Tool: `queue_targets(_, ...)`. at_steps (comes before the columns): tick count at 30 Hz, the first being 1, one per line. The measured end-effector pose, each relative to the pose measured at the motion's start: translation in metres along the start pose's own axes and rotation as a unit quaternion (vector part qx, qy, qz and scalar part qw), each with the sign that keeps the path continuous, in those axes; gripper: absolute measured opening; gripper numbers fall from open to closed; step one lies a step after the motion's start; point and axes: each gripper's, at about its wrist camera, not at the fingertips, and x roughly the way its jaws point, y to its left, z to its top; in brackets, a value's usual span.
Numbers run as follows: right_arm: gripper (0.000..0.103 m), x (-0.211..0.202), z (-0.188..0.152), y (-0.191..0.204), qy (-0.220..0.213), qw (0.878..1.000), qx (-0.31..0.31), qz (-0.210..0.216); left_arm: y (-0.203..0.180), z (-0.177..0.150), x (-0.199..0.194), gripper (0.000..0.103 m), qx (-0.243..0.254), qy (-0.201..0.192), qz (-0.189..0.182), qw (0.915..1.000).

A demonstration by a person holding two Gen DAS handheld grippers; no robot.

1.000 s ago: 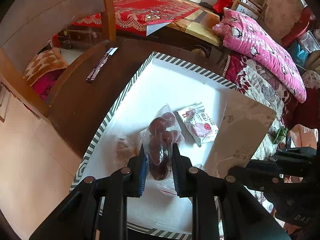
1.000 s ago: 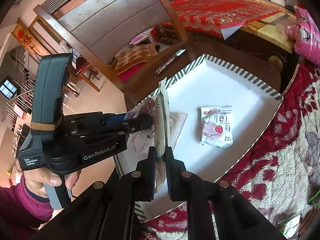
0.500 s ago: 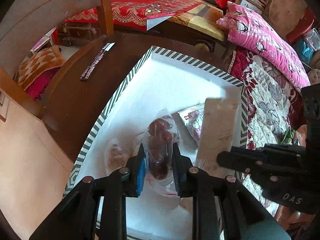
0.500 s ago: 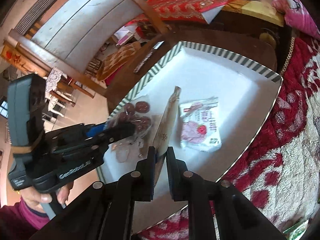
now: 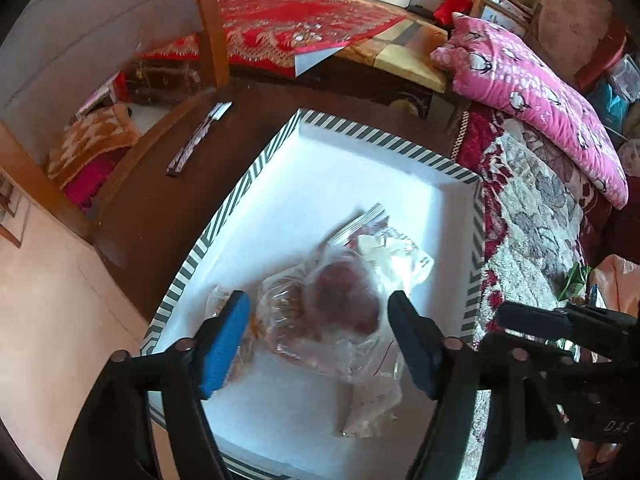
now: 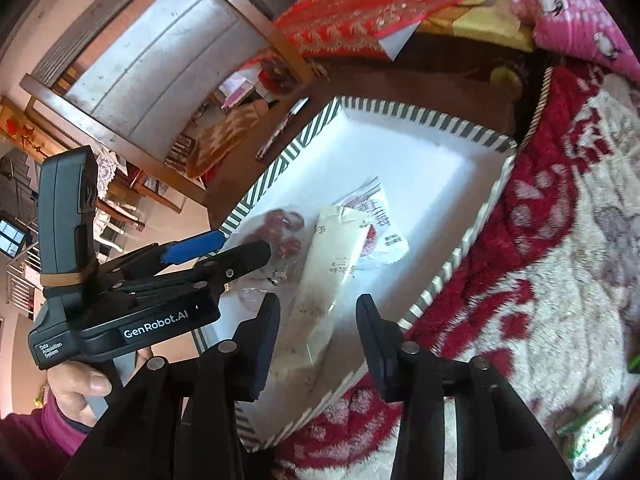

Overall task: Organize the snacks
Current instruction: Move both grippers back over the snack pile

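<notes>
Clear bag of dates (image 5: 340, 312) lies in striped tray (image 5: 384, 136); left gripper (image 5: 320, 340) jaws just opening, pads off it; right gripper (image 6: 316, 332) likewise around beige packet (image 6: 324, 280).

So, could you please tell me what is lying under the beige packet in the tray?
The beige packet partly covers a pink-and-white strawberry snack packet on the striped tray's floor. Whatever lies beneath its lower end is hidden.

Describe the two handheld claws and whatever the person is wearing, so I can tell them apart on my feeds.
Both are black, with hinged linkages and silver pivot bolts. The left claw has one blue-padded finger, a boxy dark grey handle, a tan band around it, and white "GenRobot.AI" lettering on the body. The right claw has plain black pads; in the left wrist view its body shows "DAS" lettering. A magenta sleeve covers the left wrist.
</notes>
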Motion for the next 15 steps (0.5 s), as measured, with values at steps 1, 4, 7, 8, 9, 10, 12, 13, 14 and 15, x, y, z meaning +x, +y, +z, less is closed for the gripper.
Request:
queue_targets(1, 0.046, -0.006, -0.002, -0.001, -0.007, 1.000, 0.000, -0.003, -0.003, 0.000, -0.002, 0.073, 0.003, -0.003, -0.001, 1.0000)
queue_targets(4, 0.053, -0.025, -0.010, -0.005, -0.025, 1.000, 0.002, -0.012, -0.017, -0.001, -0.012, 0.077, 0.017, -0.012, -0.006, 0.9998)
queue_targets(7, 0.056, -0.041, -0.018, -0.012, -0.036, 0.999, 0.007, -0.024, -0.031, -0.002, -0.020, 0.079, 0.027, -0.018, -0.017, 0.9993)
queue_targets(8, 0.057, -0.046, -0.022, -0.015, -0.038, 0.999, 0.009, -0.027, -0.037, -0.003, -0.021, 0.080, 0.031, -0.018, -0.021, 0.9991)
queue_targets(9, 0.057, -0.052, -0.026, -0.017, -0.042, 0.999, 0.011, -0.032, -0.041, -0.004, -0.022, 0.080, 0.034, -0.018, -0.024, 0.9990)
queue_targets(10, 0.058, -0.057, -0.030, -0.019, -0.044, 0.998, 0.012, -0.037, -0.047, -0.005, -0.023, 0.081, 0.037, -0.017, -0.029, 0.9987)
queue_targets(12, 0.061, -0.068, -0.039, -0.025, -0.045, 0.998, 0.013, -0.050, -0.060, -0.008, -0.023, 0.081, 0.047, -0.012, -0.040, 0.9980)
queue_targets(13, 0.062, -0.073, -0.044, -0.030, -0.044, 0.997, 0.014, -0.060, -0.065, -0.009, -0.023, 0.081, 0.051, -0.010, -0.043, 0.9977)
queue_targets(14, 0.062, -0.077, -0.048, -0.034, -0.044, 0.997, 0.015, -0.068, -0.072, -0.011, -0.022, 0.081, 0.057, -0.008, -0.048, 0.9972)
queue_targets(15, 0.062, -0.082, -0.054, -0.039, -0.044, 0.996, 0.017, -0.076, -0.079, -0.013, -0.021, 0.081, 0.064, -0.006, -0.052, 0.9966)
